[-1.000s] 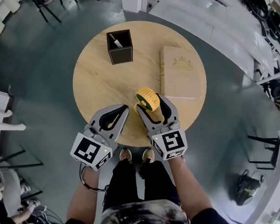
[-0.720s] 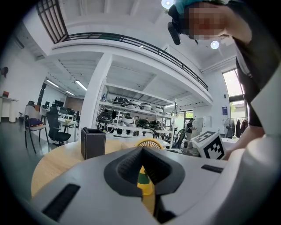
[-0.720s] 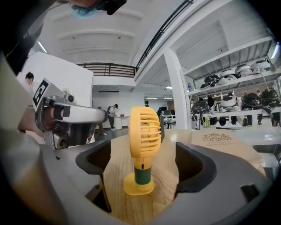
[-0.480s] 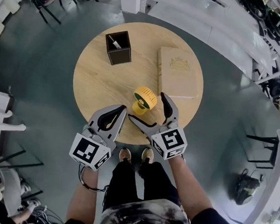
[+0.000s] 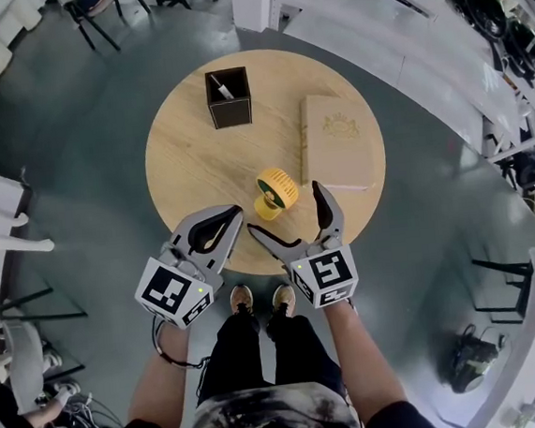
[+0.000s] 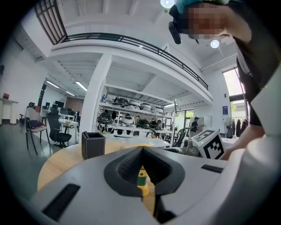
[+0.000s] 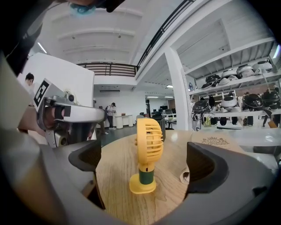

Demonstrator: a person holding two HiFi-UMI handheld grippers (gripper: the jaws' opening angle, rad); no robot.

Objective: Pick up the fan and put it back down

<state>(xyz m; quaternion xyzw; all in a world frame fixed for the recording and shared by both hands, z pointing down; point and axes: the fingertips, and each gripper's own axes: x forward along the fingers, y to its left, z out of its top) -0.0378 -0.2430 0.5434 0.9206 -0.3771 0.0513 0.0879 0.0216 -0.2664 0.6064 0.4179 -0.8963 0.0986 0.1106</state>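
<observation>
Person's forearms and black trousers at the bottom of the head view, two shoes (image 5: 241,298) on the grey floor just under the table edge.

Left gripper (image 5: 233,214), grey with a black-and-white marker cube: jaws closed together, nothing gripped, pads meet in its own view. It hovers over the near-left edge of the round light-wood table (image 5: 196,159).

Right gripper (image 5: 284,209), same grey build, just beside the left one over the near edge: jaws spread wide and have just been opening. The small yellow plastic fan with a green neck (image 5: 276,190) stands in the gap between the two jaws, near their tips. Clear gaps on both sides in the right gripper view, so the pads touch nothing. No grip.

Fan is upright on its own round yellow base on the table top, near the table's middle and towards the near side, grille head tilted a bit in the head view. It rests on the wood, not lifted.

Just right of the fan, apart from it: flat beige rectangular book with a gold emblem (image 5: 338,142), lying flat, its near corner close to the right jaw tip.

Far-left on the table: black square open-top holder (image 5: 229,97) with a thin white stick-like item inside, well apart from the fan.

Beyond the table: white desks, shelving and chairs.
</observation>
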